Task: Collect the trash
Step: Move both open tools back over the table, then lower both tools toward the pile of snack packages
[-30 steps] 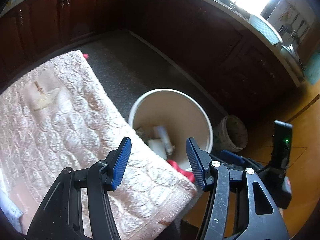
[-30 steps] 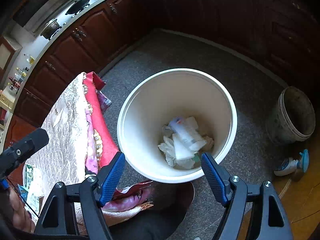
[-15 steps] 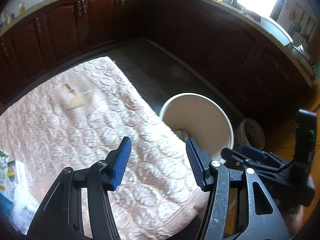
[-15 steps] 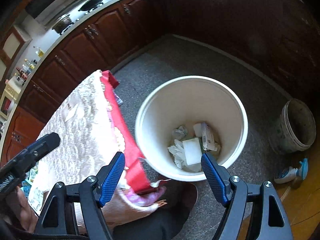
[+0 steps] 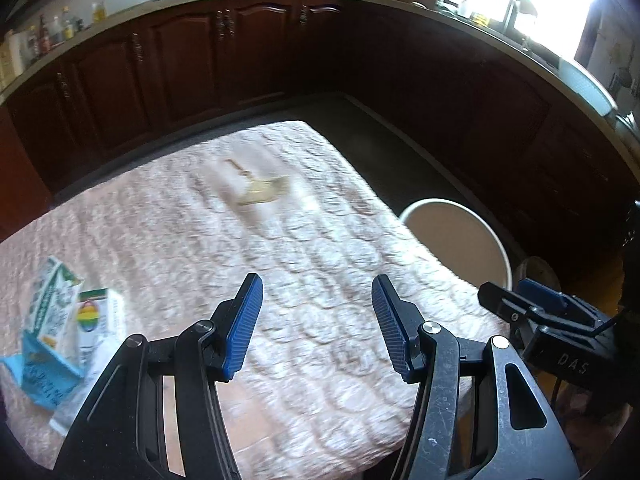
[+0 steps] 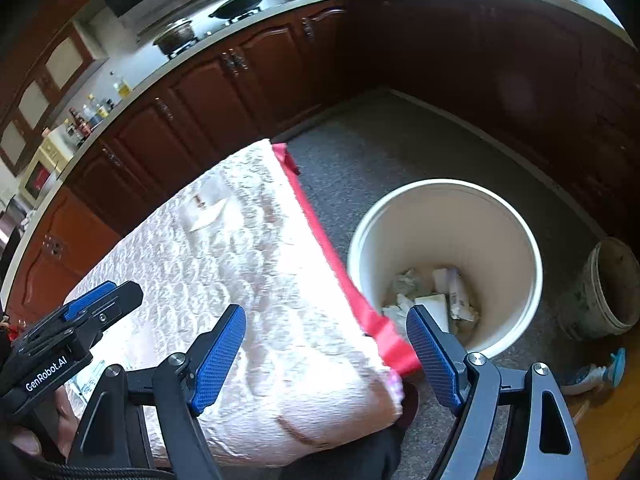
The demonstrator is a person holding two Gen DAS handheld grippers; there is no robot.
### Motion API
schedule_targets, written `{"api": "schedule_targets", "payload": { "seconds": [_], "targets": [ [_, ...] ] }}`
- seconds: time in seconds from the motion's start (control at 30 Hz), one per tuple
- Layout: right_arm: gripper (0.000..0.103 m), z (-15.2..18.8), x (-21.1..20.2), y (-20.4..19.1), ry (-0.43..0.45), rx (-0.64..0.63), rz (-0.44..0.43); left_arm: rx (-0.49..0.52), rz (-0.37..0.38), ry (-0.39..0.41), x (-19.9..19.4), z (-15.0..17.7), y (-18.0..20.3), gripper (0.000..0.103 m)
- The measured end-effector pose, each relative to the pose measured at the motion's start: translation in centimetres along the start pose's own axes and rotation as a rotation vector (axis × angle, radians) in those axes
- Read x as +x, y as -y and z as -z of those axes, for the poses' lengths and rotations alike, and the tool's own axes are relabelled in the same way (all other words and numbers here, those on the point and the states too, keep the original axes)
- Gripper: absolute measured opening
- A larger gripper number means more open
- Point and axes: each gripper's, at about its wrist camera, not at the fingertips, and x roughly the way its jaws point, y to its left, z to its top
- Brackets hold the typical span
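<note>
Pink quilted cloth (image 5: 304,248) covered the desk, red trim (image 6: 340,264) along its edge, with a tan scrap (image 5: 262,192) lying mid-surface and blue-and-green cartons (image 5: 60,332) at the near left. White bin (image 6: 516,240) stood on the grey floor just beside the desk edge, crumpled paper trash (image 6: 432,300) at its bottom, a smaller grimy bucket (image 6: 604,292) nearby. Left gripper (image 5: 316,320) hung above the cloth with fingers parted and empty; right gripper (image 6: 324,356), over the desk corner, had fingers just opening wider, gripping nothing.

1 white bin (image 6: 520,240), 1 grimy bucket (image 6: 608,292), 1 spray bottle (image 6: 596,372), 2 grippers (image 5: 316,320) (image 6: 324,356)
</note>
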Motion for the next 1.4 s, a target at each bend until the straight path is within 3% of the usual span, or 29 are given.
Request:
{"api": "schedule_targets", "payload": {
  "seconds": [0.37,0.77,0.9,1.1,1.3,1.4],
  "targets": [
    [0.083,0.6,0.6,-6.7,0.007,-0.115,-0.060,-0.066,-0.067,0.008,-2.9,2.2,-6.0,0.055],
    [0.085,2.8,4.4,-14.2,-0.131,-0.226,-0.184,-0.186,-0.147,-0.038,-5.9,5.9,-17.8,0.056],
    [0.085,3.9,5.3,-16.5,-0.171,-0.279,-0.205,-0.174,-0.189,-0.048,-6.7,7.2,-21.5,0.060],
    [0.085,4.9,6.5,-18.9,-0.219,-0.320,-0.245,-0.079,-0.281,-0.121,-5.4,8.1,-25.1,0.065],
    [0.085,6.0,8.2,-21.5,-0.293,-0.341,-0.281,0.000,-0.283,-0.210,-2.6,9.0,-25.4,0.065],
    [0.085,6.5,8.8,-22.6,-0.313,-0.370,-0.280,0.010,-0.247,-0.241,-2.1,9.9,-25.2,0.064]
  ]
}}
